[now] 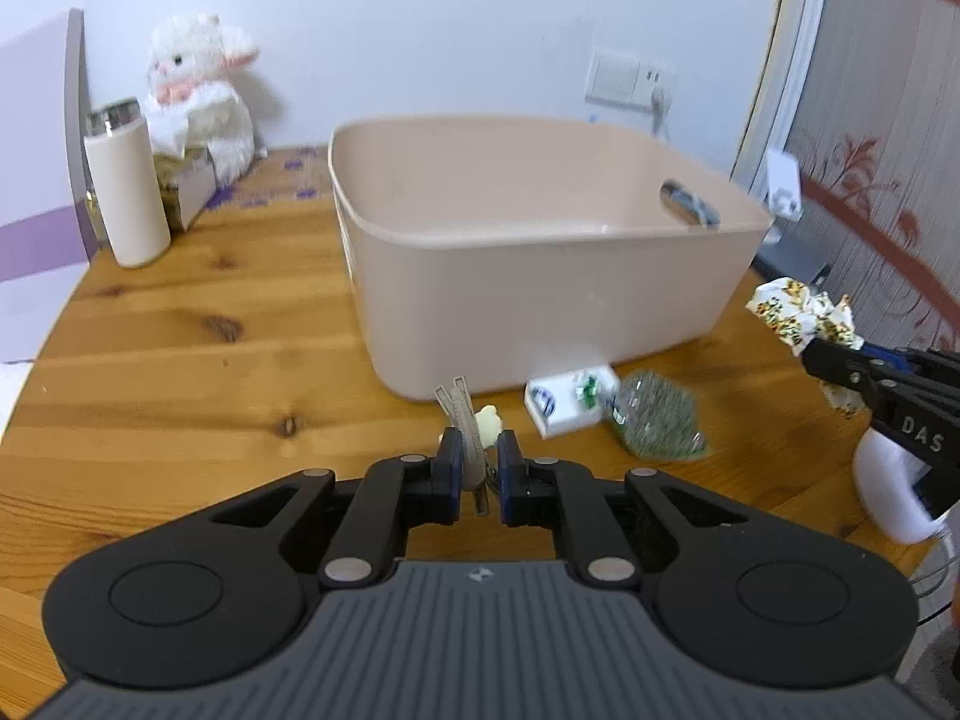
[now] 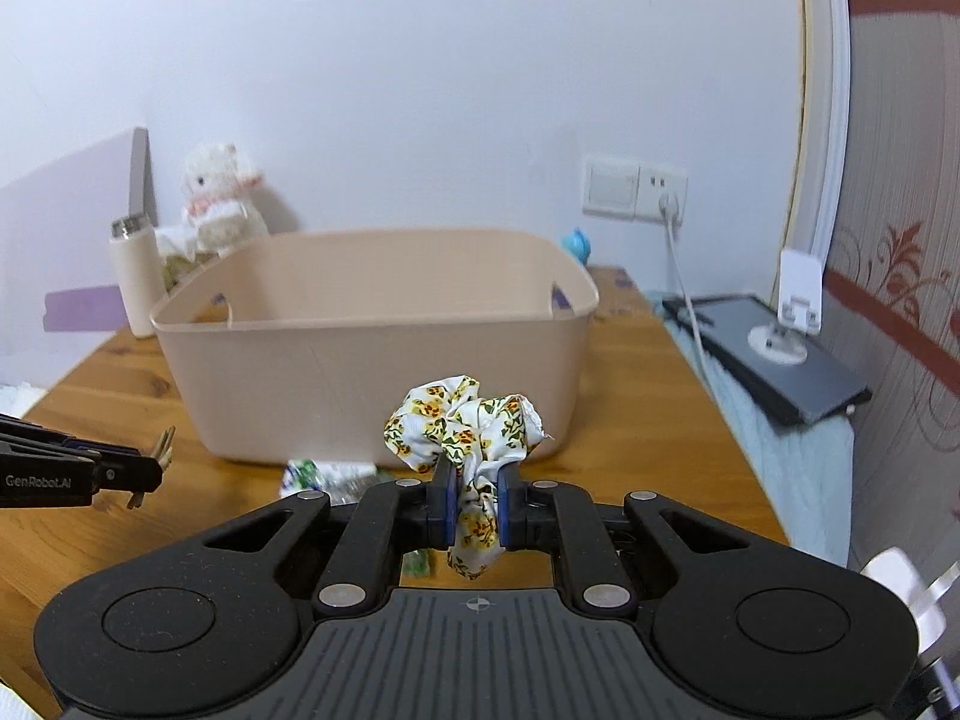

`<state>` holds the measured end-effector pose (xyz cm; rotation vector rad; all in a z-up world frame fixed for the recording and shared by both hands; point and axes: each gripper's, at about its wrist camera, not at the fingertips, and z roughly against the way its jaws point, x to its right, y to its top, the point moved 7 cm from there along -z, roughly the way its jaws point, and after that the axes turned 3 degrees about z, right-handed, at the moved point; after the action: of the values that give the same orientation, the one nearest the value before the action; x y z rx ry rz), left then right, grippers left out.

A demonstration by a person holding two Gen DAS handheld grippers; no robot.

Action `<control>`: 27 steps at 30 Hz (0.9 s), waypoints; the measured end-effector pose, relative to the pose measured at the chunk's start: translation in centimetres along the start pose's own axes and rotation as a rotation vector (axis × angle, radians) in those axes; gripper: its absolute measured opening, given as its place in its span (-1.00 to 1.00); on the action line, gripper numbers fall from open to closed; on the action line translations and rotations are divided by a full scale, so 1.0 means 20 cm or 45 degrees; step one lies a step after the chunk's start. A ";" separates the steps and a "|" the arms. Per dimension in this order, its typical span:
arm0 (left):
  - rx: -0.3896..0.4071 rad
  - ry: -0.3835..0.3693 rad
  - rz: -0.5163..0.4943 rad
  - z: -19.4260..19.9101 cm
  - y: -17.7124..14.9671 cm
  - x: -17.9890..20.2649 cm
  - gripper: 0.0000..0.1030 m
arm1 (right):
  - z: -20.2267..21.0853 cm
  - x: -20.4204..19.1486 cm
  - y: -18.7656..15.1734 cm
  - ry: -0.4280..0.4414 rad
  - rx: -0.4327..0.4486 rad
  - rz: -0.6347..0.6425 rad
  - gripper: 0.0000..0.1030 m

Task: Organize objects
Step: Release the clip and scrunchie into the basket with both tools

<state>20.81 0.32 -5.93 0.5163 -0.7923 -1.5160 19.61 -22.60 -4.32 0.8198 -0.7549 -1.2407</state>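
Note:
A beige plastic bin [image 1: 540, 276] stands on the wooden table [image 1: 180, 360]; it also shows in the right wrist view [image 2: 372, 360]. My left gripper [image 1: 480, 462] is shut on a grey-beige hair clip [image 1: 465, 420] with a pale yellow ornament, held above the table in front of the bin. My right gripper [image 2: 474, 504] is shut on a floral fabric scrunchie [image 2: 465, 420], also in front of the bin; the scrunchie shows in the left wrist view [image 1: 804, 312] at the right. A small white box [image 1: 570, 399] and a crumpled green-patterned packet [image 1: 657, 414] lie on the table by the bin's front.
A cream tumbler [image 1: 126, 186], a white plush lamb [image 1: 201, 90] and a small box stand at the back left. A wall socket with a cable [image 2: 636, 189] and a dark tablet [image 2: 774, 348] on a blue cloth lie to the right, past the table edge.

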 end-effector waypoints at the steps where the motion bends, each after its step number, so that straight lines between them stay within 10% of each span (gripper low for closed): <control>1: 0.017 -0.006 0.004 0.03 0.02 0.00 -0.74 | 0.01 0.00 0.02 0.001 0.016 0.002 -0.77; 14: 0.208 -0.007 -0.029 0.20 0.38 0.04 -0.74 | 0.08 -0.04 0.36 0.013 0.212 -0.011 -0.77; 27: 0.123 0.077 -0.073 -0.19 0.65 0.06 -0.75 | -0.21 -0.02 0.55 -0.017 0.207 -0.016 -0.77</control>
<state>32.14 -1.20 1.30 0.6589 -0.8124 -1.5132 28.51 -20.24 2.89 0.9508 -0.8711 -1.2082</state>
